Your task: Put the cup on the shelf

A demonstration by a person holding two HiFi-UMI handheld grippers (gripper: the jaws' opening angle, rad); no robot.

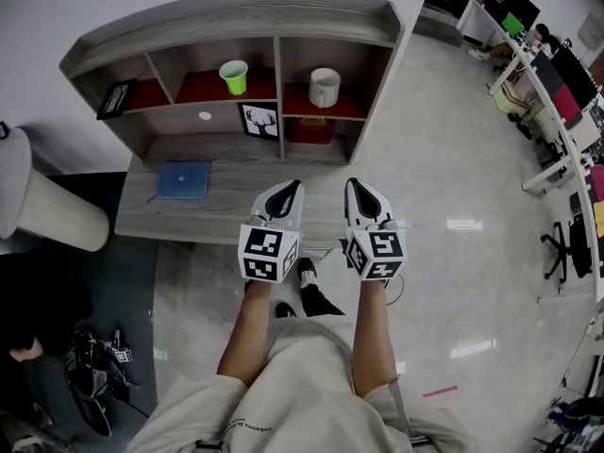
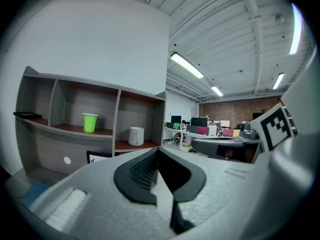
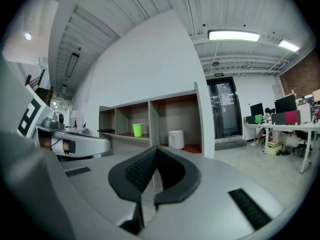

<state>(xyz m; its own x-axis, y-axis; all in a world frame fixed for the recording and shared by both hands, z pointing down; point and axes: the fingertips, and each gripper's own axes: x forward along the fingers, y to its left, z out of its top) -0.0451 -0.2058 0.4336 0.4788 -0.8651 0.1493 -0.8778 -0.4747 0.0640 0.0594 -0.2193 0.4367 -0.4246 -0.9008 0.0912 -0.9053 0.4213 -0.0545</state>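
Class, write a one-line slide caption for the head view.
Left gripper and right gripper, both shut, face a shelf holding green cup and white mug.

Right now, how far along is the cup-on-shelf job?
Looks done: the green cup stands upright in the middle compartment of the shelf, with a white mug in the next one. In hand: nothing. The left gripper and right gripper are shut, empty and clear of the shelf. Left: nothing visible.

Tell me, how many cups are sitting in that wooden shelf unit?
2. A green cup stands in the shelf's middle upper compartment; a white cup stands in the compartment to its right. I see no others, though lower nooks are partly hidden.
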